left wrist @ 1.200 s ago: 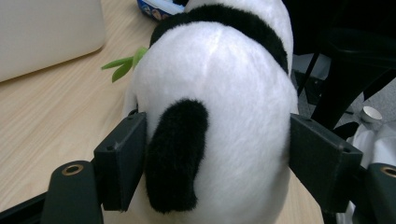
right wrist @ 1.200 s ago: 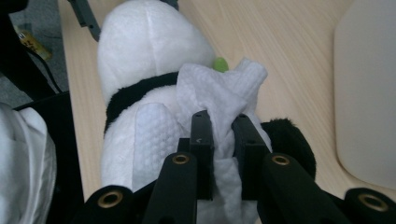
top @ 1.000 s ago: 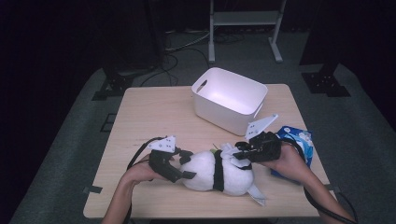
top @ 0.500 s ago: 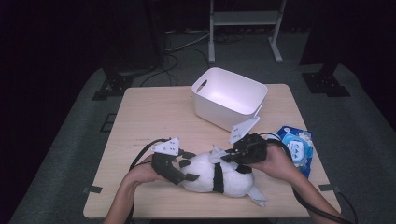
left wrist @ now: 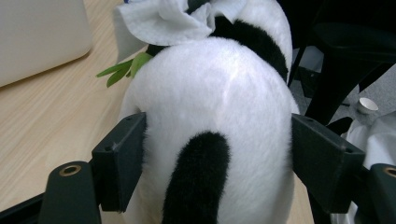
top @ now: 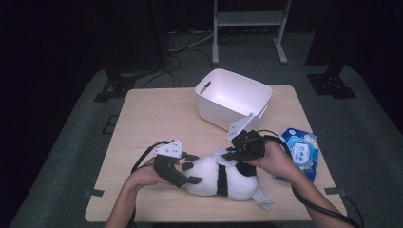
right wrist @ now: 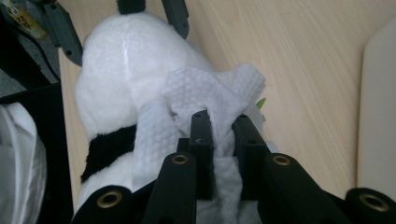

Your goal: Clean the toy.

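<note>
A black-and-white plush panda [top: 218, 178] lies on the wooden table [top: 157, 118] near its front edge. My left gripper [top: 183, 173] clamps the panda's body [left wrist: 219, 116], one jaw pressed into each side. My right gripper [top: 233, 154] is shut on a white wet wipe [right wrist: 205, 107], which it holds bunched against the top of the panda [right wrist: 126, 60]. The wipe [top: 219, 154] shows as a small white tuft by the right jaws, and also at the far end of the panda as a crumpled wipe [left wrist: 163, 21]. A green leaf tag [left wrist: 123, 67] sticks out from the panda.
A white plastic tub [top: 233, 97] stands at the back centre-right of the table. A blue wet-wipe pack [top: 299, 149] lies at the right edge. Another white wipe [top: 261, 197] lies by the panda near the front edge. Cables trail from both grippers.
My right gripper has moved left across the panda with the wipe. The left gripper and the panda have stayed in place.
</note>
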{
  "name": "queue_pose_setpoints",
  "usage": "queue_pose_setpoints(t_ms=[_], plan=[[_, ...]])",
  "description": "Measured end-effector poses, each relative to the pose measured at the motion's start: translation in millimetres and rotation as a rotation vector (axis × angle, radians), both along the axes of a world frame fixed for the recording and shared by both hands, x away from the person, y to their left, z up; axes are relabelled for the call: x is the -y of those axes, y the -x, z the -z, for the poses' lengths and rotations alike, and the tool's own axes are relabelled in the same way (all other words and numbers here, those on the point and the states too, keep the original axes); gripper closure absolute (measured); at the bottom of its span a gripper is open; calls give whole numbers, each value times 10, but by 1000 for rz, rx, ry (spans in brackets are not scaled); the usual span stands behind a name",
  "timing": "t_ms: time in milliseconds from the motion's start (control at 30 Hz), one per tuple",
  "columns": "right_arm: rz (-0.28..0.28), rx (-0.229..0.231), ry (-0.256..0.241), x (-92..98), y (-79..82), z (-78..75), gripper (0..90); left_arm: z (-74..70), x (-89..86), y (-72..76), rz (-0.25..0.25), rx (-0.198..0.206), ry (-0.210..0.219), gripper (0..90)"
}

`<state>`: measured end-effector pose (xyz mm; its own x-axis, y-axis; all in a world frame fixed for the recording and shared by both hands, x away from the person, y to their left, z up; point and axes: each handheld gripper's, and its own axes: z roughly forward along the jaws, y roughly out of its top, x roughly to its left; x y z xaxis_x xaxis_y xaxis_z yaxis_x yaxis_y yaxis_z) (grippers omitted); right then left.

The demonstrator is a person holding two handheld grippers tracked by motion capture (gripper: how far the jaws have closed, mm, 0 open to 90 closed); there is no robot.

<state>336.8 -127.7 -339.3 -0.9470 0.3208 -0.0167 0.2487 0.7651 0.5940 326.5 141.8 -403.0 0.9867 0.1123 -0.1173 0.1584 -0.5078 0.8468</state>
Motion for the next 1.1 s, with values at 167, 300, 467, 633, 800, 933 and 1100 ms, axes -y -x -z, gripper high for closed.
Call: queue_pose_setpoints(t_ms=[167,300,467,633,800,933,1100], plan=[[1,-9,-38,70,86,54,796,-21,28,6,-10,-30,19,164],[-8,-28,-56,78,138,85,797,-11,88,13,0,-40,-1,86],[-18,-25,-51,51,158,91,796,3,157,19,1,-36,-21,62],[-12,-38,-55,54,103,88,796,-13,157,-3,0,19,-9,207],[17,-57,-44,53,-68,84,796,-58,154,-91,-11,44,9,428],[29,-66,-22,29,-221,70,796,-45,135,-221,-27,20,32,473],[43,-72,-7,-7,-375,35,797,-84,158,-379,-39,42,15,472]])
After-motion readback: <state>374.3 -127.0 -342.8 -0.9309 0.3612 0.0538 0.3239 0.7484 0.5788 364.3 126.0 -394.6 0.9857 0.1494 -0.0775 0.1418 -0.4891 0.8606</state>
